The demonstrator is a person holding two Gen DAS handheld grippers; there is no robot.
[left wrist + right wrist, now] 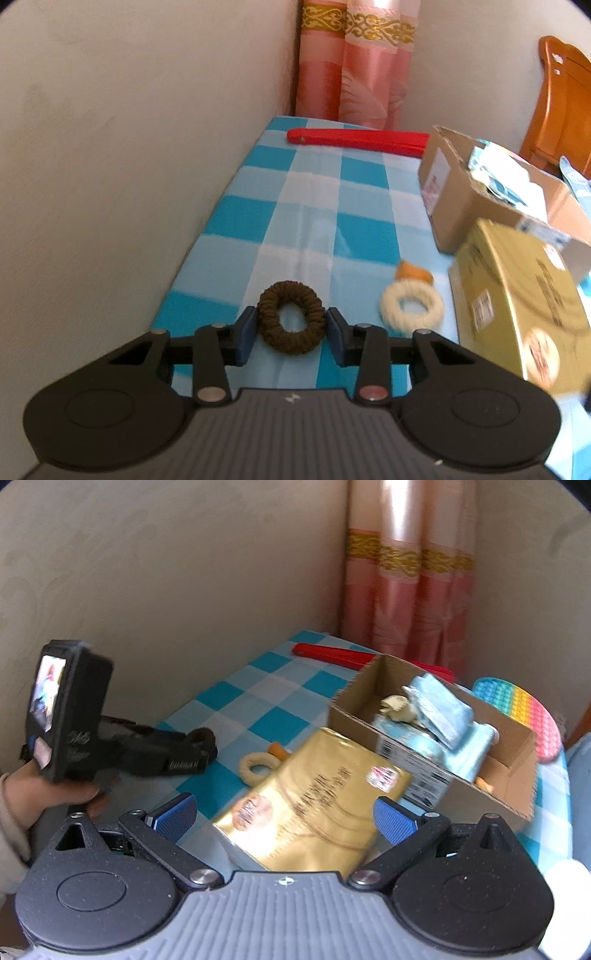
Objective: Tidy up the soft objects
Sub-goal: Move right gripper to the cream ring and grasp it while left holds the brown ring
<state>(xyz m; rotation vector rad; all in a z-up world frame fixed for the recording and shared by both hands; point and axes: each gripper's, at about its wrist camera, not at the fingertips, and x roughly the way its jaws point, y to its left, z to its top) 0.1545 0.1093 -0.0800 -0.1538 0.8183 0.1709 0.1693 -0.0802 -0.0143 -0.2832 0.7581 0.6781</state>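
Now we hold the brown scrunchie (pixel 290 321) between the blue pads of the left gripper (pixel 290 336); the pads press its two sides, so we read this as a pinch on it. It sits low over the checked tablecloth (pixel 321 206), and we cannot tell whether it is lifted or resting there. We judge the step in hand to be the pick-up of this scrunchie. The next move would call for carrying it to the open cardboard box (pixel 373 686) without loosening the pinch, since the ring is soft and could slip.

The right gripper (pixel 284 812) has its jaws spread wide with nothing between the pads; the gold box (pixel 317 805) lies below and beyond them, untouched.

The cream scrunchie (pixel 412 306), with an orange piece at its far side, lies on the cloth just beside the gold box.

View differences: the left wrist view shows the pinch plainly; the right wrist view shows only a dark blur there. The right wrist view alone shows the person's hand (pixel 48 794) on the left handle, the box's contents (pale blue soft things) and a rainbow bubble mat (pixel 524 716) behind it.
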